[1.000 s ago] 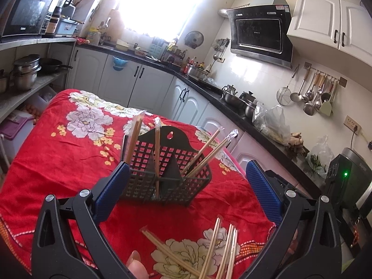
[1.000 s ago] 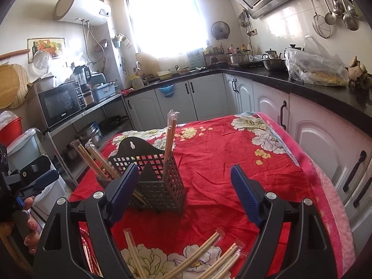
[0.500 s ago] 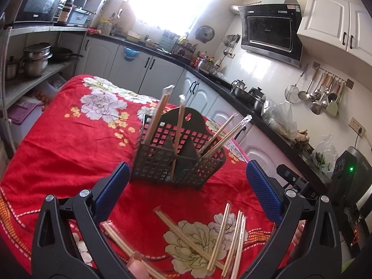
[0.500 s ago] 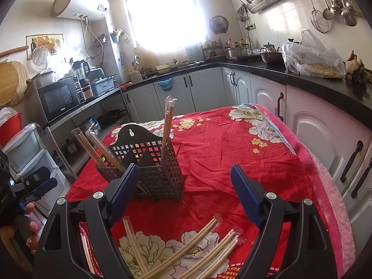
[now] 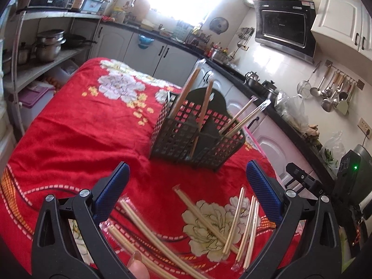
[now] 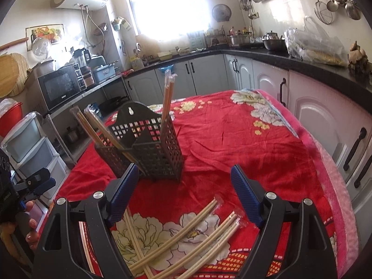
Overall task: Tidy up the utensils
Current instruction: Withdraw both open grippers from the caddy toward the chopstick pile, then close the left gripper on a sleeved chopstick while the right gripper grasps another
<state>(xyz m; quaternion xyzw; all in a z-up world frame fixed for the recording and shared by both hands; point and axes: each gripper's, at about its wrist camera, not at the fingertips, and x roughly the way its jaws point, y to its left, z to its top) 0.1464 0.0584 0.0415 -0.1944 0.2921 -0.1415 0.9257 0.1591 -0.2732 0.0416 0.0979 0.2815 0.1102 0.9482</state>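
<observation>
Red floral cloth (image 5: 76,139) covers the table; kitchen counter (image 6: 290,58) behind.

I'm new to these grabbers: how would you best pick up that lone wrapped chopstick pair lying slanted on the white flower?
Probably at its middle, coming from above with the open left gripper set across the wrapped chopstick pair. It lies flat on the red cloth, thin and long, with bare cloth either side there.

Matt black plastic basket (image 5: 186,137) – film-wrapped wooden chopsticks (image 5: 234,223) – plush red cloth (image 5: 81,137)
</observation>
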